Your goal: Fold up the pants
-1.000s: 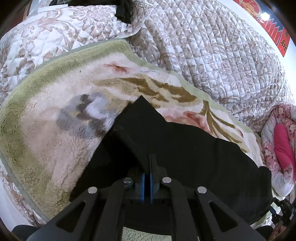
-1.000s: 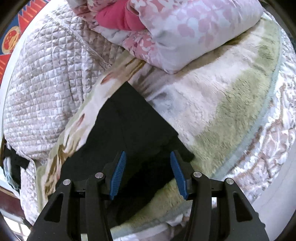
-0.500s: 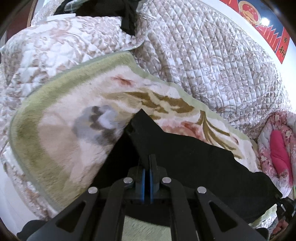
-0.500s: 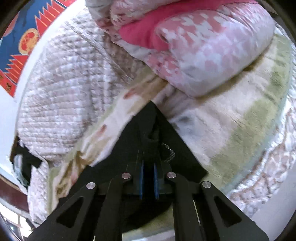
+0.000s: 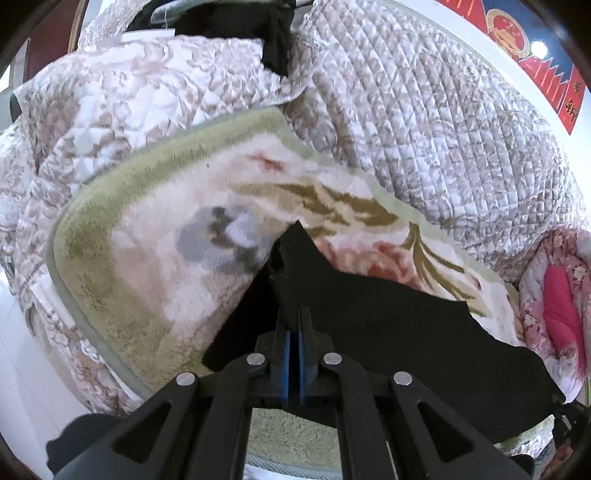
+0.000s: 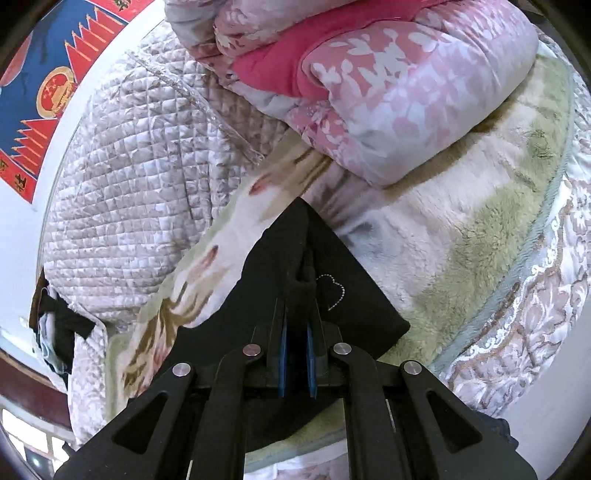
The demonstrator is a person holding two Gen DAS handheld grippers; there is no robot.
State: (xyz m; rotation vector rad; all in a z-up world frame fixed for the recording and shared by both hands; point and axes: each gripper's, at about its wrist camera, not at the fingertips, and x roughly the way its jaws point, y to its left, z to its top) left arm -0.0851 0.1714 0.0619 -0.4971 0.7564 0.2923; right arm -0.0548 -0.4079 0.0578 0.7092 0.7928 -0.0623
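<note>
Black pants (image 5: 388, 317) lie across a fleece blanket with a flower print (image 5: 155, 251) on a bed. My left gripper (image 5: 294, 317) is shut on one end of the pants, and the cloth rises to a peak just ahead of its blue pads. In the right wrist view my right gripper (image 6: 295, 314) is shut on the other end of the pants (image 6: 332, 266), with a bunch of black fabric pinched between its fingers. A small dotted heart outline shows on the cloth to the right of the fingers. Both pinched ends hang lifted off the blanket (image 6: 461, 236).
A quilted beige bedspread (image 5: 424, 122) covers the far side of the bed. A folded pink floral quilt (image 6: 388, 85) sits on the blanket just beyond the right end of the pants. Dark clothes (image 5: 236, 22) lie at the far left. The bed's edge drops to a white floor (image 5: 22, 387).
My right gripper went from open around the pants' end to shut on it, and lifted it. My left gripper stayed shut and rose with its end, so more blanket shows.
</note>
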